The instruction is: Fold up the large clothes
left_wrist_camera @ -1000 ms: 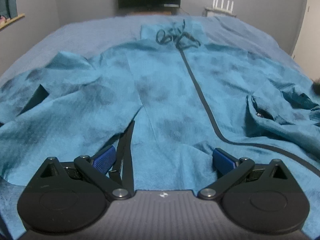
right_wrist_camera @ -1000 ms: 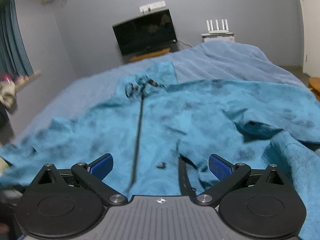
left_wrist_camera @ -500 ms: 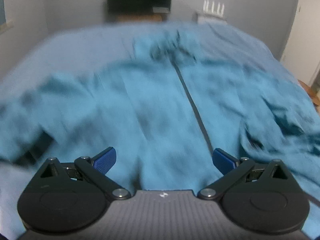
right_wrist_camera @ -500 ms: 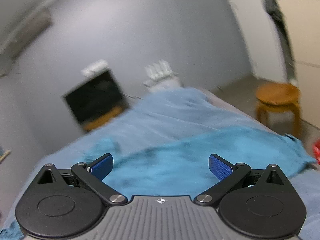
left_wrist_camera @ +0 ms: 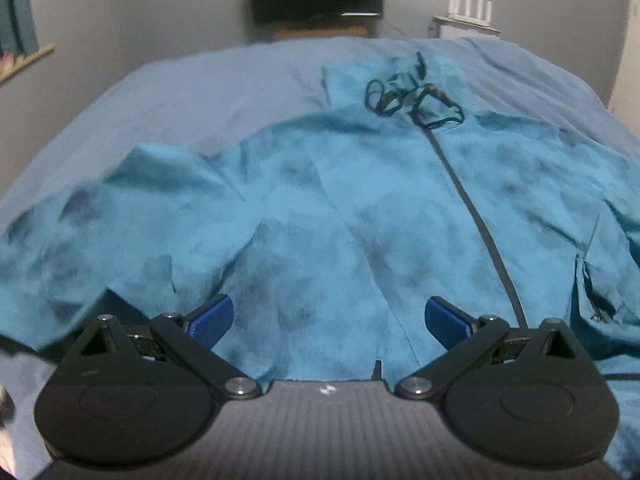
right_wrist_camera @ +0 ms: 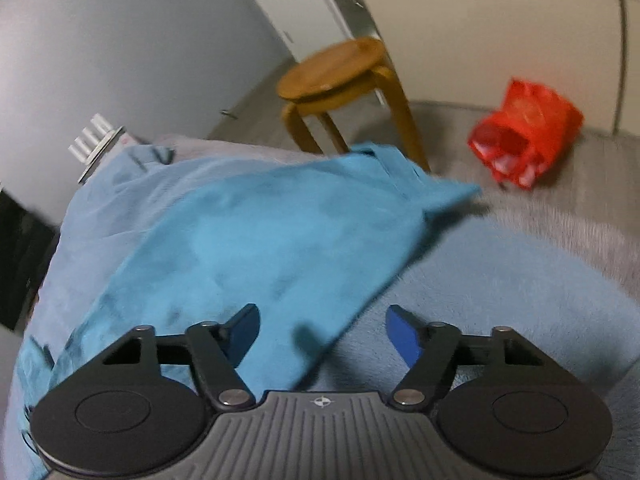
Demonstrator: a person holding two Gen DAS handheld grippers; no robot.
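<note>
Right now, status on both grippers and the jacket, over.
Left gripper open, empty, over jacket hem. Right gripper open, empty, at the sleeve edge. Teal jacket flat on bed, unfolded. Nothing blocking.

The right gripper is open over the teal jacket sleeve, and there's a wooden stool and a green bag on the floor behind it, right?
Not quite: the bag is red, as the right wrist view shows. The right gripper is open over the teal jacket sleeve, and the wooden stool stands behind.
</note>
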